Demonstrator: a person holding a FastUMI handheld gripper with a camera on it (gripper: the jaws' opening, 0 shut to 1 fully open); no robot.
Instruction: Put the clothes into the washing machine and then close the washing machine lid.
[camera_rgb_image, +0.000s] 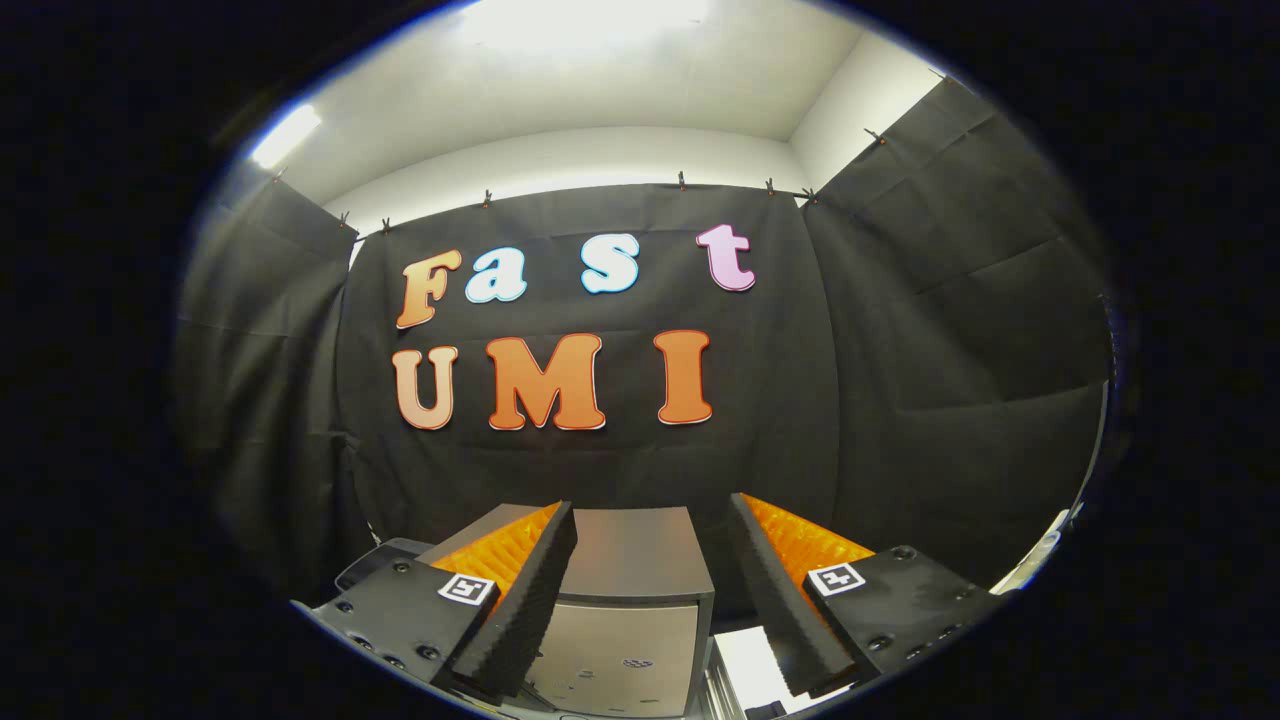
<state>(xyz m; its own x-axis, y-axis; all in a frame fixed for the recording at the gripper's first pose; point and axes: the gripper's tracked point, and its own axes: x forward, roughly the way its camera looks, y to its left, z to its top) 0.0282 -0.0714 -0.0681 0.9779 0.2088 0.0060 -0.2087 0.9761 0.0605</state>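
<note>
My tongs (650, 545) hang with fingers spread apart, gripping nothing, and the grey washing machine (632, 600) sits between and just beyond them, against the black cloth wall (850, 350).

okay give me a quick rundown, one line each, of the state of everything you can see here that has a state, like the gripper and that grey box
Gripper: open, fingers spread apart with nothing held between them.
Grey boxy metal machine: upright, seen between and just ahead of the fingers; whether its lid is open or shut cannot be told.
Bright ceiling light panel: switched on.
Black cloth booth wall: hanging, clipped along its top edge.
</note>
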